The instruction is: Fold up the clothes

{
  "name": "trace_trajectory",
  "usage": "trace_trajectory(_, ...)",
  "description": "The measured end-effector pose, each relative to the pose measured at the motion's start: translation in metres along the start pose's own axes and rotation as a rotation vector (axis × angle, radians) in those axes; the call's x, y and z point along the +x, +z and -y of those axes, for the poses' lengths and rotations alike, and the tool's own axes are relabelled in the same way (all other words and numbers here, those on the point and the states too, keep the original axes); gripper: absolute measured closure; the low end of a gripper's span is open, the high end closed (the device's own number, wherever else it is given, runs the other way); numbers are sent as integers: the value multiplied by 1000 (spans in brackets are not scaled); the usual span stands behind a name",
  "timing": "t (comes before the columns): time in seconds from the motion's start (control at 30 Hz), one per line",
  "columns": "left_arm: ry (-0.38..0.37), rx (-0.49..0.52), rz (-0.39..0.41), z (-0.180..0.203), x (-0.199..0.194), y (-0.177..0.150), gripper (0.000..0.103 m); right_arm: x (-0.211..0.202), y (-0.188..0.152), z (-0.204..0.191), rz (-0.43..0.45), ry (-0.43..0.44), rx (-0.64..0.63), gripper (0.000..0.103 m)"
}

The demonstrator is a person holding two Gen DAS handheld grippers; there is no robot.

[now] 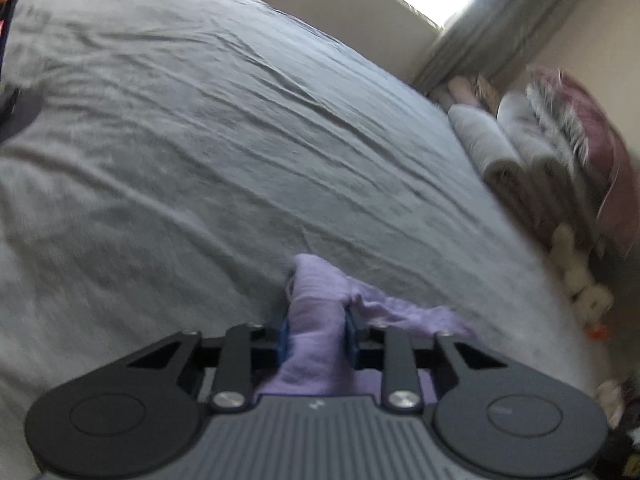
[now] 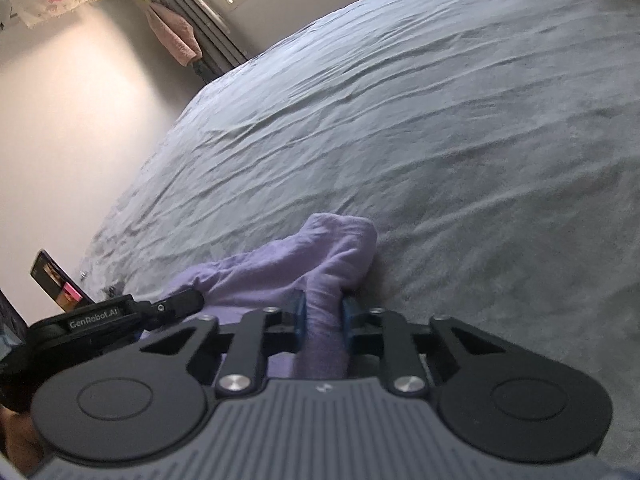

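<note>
A lilac garment (image 1: pixel 320 292) lies bunched on the grey bedsheet (image 1: pixel 200 140). In the left wrist view my left gripper (image 1: pixel 317 332) is shut on a fold of it, the cloth pinched between the blue pads (image 1: pixel 353 330) and sticking out past them. In the right wrist view my right gripper (image 2: pixel 323 320) is shut on another fold of the same lilac garment (image 2: pixel 340 240), which humps up beyond the pads. The left gripper (image 2: pixel 176 302) shows at the lower left of that view, resting against the garment. The part of the cloth below both grippers is hidden.
Rolled grey towels (image 1: pixel 492 148) and a dark pink cushion (image 1: pixel 592 132) line the bed's right side. A pink towel (image 2: pixel 172 32) hangs by the curtain under the window. A phone (image 2: pixel 56 276) leans at the bed's left edge. Wrinkled sheet (image 2: pixel 400 120) stretches ahead.
</note>
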State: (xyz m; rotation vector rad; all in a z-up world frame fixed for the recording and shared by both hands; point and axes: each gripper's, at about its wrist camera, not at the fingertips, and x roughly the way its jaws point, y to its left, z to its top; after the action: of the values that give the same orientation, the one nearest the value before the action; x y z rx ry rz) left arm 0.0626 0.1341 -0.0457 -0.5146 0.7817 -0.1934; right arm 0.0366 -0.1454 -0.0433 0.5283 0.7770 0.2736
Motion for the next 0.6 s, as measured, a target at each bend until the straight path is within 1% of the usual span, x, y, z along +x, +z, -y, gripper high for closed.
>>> trace_trajectory(0.1, -38, -23, 31, 9, -3, 0, 82, -10, 5, 0, 23, 21, 1, 86)
trace_trajectory(0.17, -65, -32, 54, 17, -4, 1, 83, -18, 12, -1, 49, 23, -25, 87)
trace_trajectory(0.27, -97, -18, 82, 37, -2, 3, 85, -31, 22, -3, 88, 24, -65, 87)
trace_trajectory(0.43, -150, 40, 107, 82, 11, 2, 85, -60, 44, 7, 176, -18, -151, 87)
trace_trajectory(0.6, -233, 103, 86, 142, 43, -5, 86, -85, 69, 40, 246, -101, -188, 87)
